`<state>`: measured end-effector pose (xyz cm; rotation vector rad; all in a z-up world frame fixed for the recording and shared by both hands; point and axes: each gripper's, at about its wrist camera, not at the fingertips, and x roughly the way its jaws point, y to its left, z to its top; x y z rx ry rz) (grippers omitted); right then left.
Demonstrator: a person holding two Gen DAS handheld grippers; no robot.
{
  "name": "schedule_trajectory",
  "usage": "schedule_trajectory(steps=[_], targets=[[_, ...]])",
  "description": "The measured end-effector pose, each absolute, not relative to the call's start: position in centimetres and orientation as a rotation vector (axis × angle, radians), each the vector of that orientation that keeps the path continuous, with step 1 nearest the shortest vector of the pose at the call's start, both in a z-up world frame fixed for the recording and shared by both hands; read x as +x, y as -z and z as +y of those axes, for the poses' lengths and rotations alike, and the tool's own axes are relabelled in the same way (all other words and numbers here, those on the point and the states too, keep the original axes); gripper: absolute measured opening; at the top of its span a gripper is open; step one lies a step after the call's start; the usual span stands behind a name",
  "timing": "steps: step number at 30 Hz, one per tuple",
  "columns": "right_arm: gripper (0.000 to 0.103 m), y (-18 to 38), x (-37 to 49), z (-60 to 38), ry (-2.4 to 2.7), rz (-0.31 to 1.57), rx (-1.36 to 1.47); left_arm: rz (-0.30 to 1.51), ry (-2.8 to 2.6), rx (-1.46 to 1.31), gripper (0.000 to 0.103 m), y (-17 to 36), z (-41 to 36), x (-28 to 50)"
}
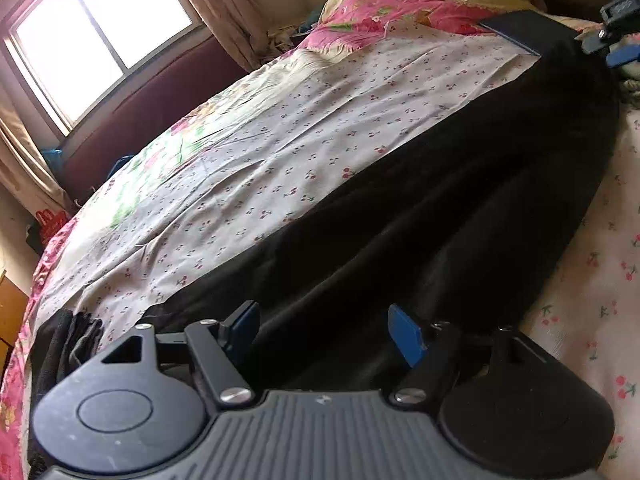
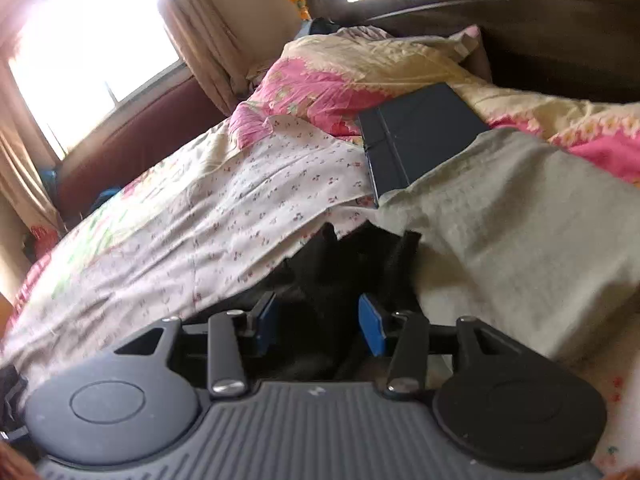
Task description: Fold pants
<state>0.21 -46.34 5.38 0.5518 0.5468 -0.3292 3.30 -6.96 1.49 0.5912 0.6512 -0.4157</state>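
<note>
Black pants (image 1: 420, 208) lie stretched out lengthwise on the bed, from the near edge to the far right in the left wrist view. My left gripper (image 1: 324, 330) is open, its blue pads on either side of the near end of the pants, low over the cloth. My right gripper (image 2: 318, 322) is open over the other end of the pants (image 2: 340, 260); it also shows at the far right of the left wrist view (image 1: 616, 36). Part of the pants is hidden under the gripper bodies.
The bed has a cherry-print sheet (image 1: 260, 152) and a pink and yellow quilt (image 2: 360, 68) at the head. A dark flat case (image 2: 416, 136) and a grey-green cloth (image 2: 520, 224) lie near the right gripper. A window (image 1: 92, 40) and a dark headboard (image 2: 540, 32) bound the bed.
</note>
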Motion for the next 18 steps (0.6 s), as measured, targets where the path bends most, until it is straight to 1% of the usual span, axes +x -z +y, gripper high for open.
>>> schedule_trajectory(steps=[3, 7, 8, 9, 10, 11, 18], targets=[[0.045, -4.2, 1.6, -47.0, 0.378, 0.581, 0.538, 0.653, 0.421, 0.602, 0.085, -1.6, -7.2, 3.2], [0.045, -3.1, 1.9, -47.6, 0.384, 0.621, 0.592, 0.655, 0.435, 0.599, 0.085, -1.6, -7.9, 3.4], [0.047, -3.0, 1.9, -47.5, 0.374, 0.621, 0.594, 0.652, 0.440, 0.597, 0.085, -1.6, -8.2, 3.4], [0.043, -3.0, 2.0, -47.3, 0.358, 0.621, 0.596, 0.650, 0.447, 0.596, 0.085, -1.6, -8.5, 3.4], [0.036, -3.1, 1.9, -47.2, 0.335, 0.614, 0.609, 0.647, 0.453, 0.596, 0.085, -1.6, -8.8, 3.4], [0.008, -3.1, 1.8, -47.3, 0.316, 0.603, 0.632, 0.641, 0.462, 0.598, 0.085, -1.6, -9.1, 3.3], [0.007, -4.7, -0.3, -50.3, 0.337, 0.473, 0.730, 0.615, 0.540, 0.617, 0.085, -1.6, -11.3, 2.7]])
